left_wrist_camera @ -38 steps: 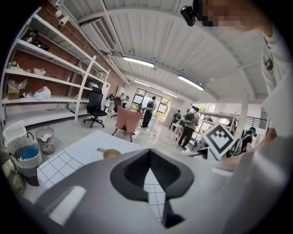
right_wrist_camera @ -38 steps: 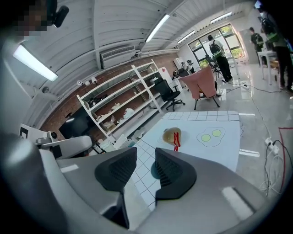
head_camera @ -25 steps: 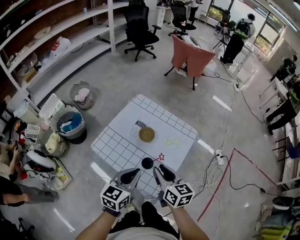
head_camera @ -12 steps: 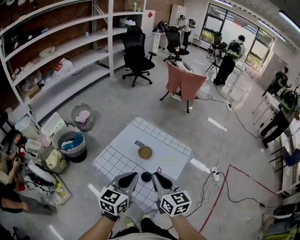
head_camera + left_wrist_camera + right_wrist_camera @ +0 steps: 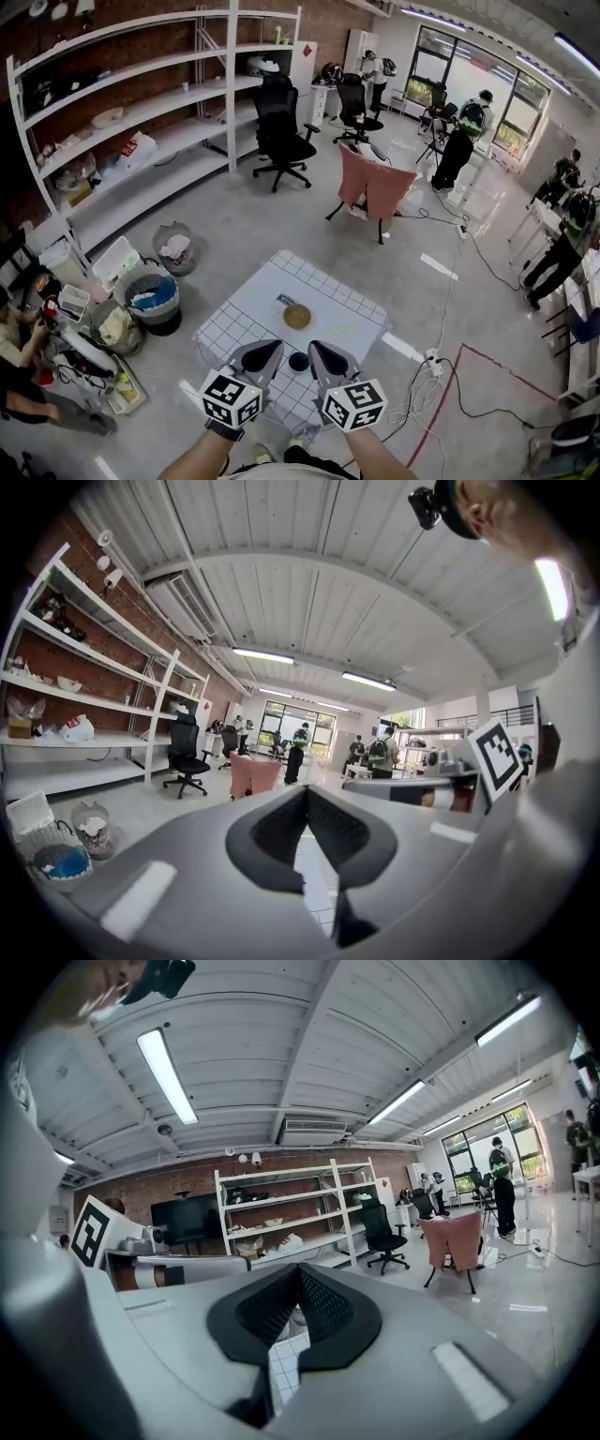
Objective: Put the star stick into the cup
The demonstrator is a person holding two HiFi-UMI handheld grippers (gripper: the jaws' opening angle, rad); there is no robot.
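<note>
A black cup (image 5: 298,361) stands near the front edge of the white gridded table (image 5: 253,305), between my two grippers. A round brown dish (image 5: 297,316) sits behind it. No star stick shows in any view; the spot right of the cup is covered by my right gripper (image 5: 323,352). That gripper is shut, its pads meeting with nothing between them (image 5: 300,1271). My left gripper (image 5: 267,350) hovers left of the cup, also shut and empty (image 5: 305,794). Both gripper views look out level over the room, with only a sliver of table grid below the jaws.
Bins (image 5: 155,302) and clutter stand left of the table, with a seated person (image 5: 19,352) beside them. Shelving (image 5: 141,112) lines the left wall. A black office chair (image 5: 284,141) and a pink-draped chair (image 5: 375,187) stand beyond. Cables (image 5: 436,370) lie on the floor to the right.
The head view has tilted up and the table looks smaller and farther. The star stick that lay right of the cup no longer shows. Both grippers stay at the table's front edge.
</note>
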